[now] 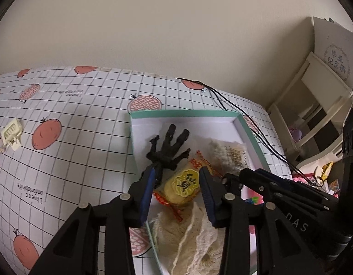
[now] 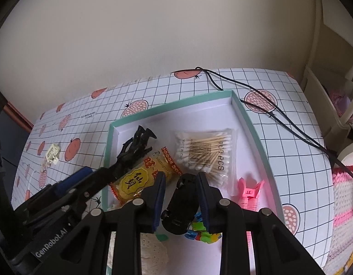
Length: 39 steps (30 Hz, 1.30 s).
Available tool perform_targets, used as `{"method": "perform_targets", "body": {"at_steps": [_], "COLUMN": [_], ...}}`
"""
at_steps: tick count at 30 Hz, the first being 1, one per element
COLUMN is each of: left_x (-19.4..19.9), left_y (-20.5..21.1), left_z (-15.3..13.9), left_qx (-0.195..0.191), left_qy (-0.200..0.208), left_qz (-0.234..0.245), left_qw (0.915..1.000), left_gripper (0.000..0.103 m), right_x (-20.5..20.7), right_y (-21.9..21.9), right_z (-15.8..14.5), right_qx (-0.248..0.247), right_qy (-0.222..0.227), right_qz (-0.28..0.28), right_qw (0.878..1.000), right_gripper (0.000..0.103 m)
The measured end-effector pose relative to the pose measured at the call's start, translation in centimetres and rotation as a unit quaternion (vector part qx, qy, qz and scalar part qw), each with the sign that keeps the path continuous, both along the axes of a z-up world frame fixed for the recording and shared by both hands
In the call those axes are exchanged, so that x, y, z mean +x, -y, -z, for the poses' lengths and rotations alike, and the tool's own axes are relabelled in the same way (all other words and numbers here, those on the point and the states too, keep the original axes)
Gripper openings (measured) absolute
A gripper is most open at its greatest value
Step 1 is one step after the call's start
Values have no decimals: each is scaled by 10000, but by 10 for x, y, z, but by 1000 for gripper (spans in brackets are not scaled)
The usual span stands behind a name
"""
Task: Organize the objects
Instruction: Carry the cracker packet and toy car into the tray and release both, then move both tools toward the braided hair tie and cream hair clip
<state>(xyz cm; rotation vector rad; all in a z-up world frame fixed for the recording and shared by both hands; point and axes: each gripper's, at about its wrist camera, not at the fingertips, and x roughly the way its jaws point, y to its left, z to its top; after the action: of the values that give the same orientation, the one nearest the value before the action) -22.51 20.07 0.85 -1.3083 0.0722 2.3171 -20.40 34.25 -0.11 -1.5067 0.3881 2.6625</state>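
Observation:
A mint-rimmed white box (image 1: 252, 135) (image 2: 252, 128) lies on the table. In it are a black toy figure (image 1: 169, 149) (image 2: 135, 146), a yellow snack packet (image 1: 183, 188) (image 2: 142, 178), a bag of cotton swabs (image 1: 229, 153) (image 2: 204, 153), cream lace cloth (image 1: 194, 240), a pink clip (image 2: 249, 194) and colourful small pieces (image 2: 201, 231). My left gripper (image 1: 176, 178) is open above the snack packet, its left finger beside the figure. My right gripper (image 2: 181, 181) is open around a black toy car (image 2: 181, 206), which sits low between the fingers; contact is unclear.
A cream hair clip (image 1: 11, 134) (image 2: 52, 154) lies on the checked fruit-print tablecloth to the left. Black cables (image 1: 245, 119) (image 2: 268, 112) run past the box's far right corner. A cream shelf unit (image 1: 313, 114) stands to the right. A wall is behind.

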Motion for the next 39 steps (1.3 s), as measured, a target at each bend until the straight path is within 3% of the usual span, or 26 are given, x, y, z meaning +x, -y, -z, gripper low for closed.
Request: {"method": "perform_targets", "body": {"at_steps": [4,8,10,12,17,18,23,39], "left_x": [-4,-7,-9,-11,-17,-18,-19,-29], "left_y": [6,14,19,23,37,39,46,62], "left_z": [2,4,5,6,7,7,5,5], "left_qx": [-76,-226,-261,-321,-363,-367,-434,-435], "left_qy": [-4,-31,-42,-36,-125,-149,-327,-272], "left_qz": [-181,-366,-483,-610,-944,-995,-1202,-1320], "left_qw": [9998,9991,9985,9976,9948,9942,9913,9899], "left_gripper": [49,59,64,75,87,94,103,103], "right_x": [0,-1,-1,-2,-3,-3,-3,-8], "right_y": [1,4,5,6,7,7,7,15], "right_z": [2,1,2,2,2,3,3,4], "right_qx": [3,63,96,138,162,171,172,252], "right_qy": [-1,-58,-77,-90,-129,-131,-185,-230], "right_qz": [10,7,-1,-13,-15,-11,0,-52], "right_qw": [10000,10000,9999,9999,9998,9998,9997,9994], "right_gripper": [34,55,62,65,83,85,102,103]}}
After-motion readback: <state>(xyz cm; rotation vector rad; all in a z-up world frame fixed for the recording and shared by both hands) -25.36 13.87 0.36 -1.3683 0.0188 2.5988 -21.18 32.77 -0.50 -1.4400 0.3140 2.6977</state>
